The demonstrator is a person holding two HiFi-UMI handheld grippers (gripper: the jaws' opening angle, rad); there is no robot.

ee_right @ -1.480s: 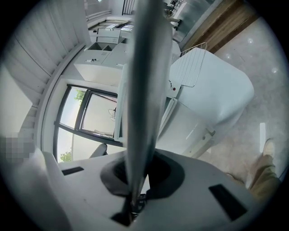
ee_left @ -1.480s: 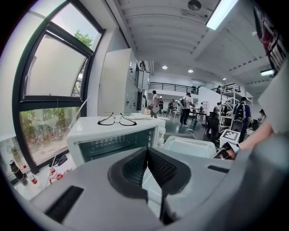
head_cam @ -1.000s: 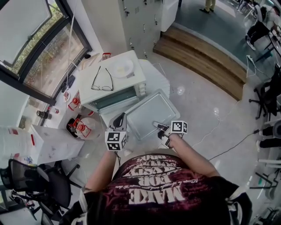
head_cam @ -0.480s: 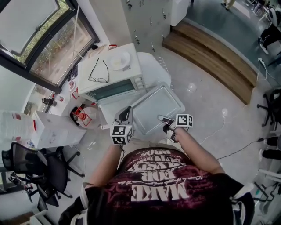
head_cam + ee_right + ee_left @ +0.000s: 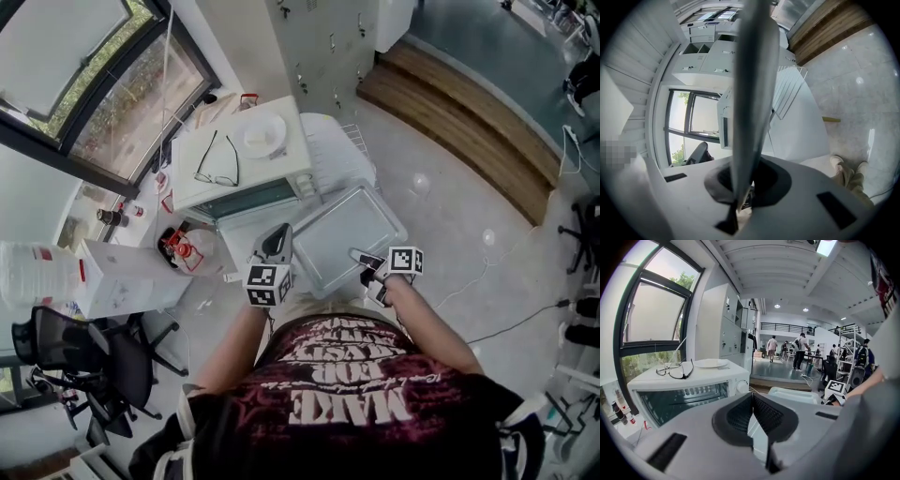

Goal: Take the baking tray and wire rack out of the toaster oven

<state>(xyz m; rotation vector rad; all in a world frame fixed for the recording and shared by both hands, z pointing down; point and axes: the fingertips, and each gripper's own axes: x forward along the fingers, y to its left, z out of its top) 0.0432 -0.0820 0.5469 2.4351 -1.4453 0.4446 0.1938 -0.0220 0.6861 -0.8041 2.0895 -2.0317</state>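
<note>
- One baking tray (image 5: 349, 234): out of the toaster oven (image 5: 246, 173), held in the air in front of it.
- Two grippers. My right gripper (image 5: 364, 258) has its fingers pinching the tray's near rim.
- My left gripper (image 5: 277, 240): fingers pressed together at the tips, nothing between them, just beside the tray's left edge.
- One wire rack (image 5: 353, 141): out too, just beside the oven.
- On the oven top: one pair of glasses (image 5: 217, 159), one plate (image 5: 263, 136).

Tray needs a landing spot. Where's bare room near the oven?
Bare: the white surface right of the oven, short of the rack at its far edge. Crowded: the oven roof holds glasses and a plate; left of it stand bottles and a box.
</note>
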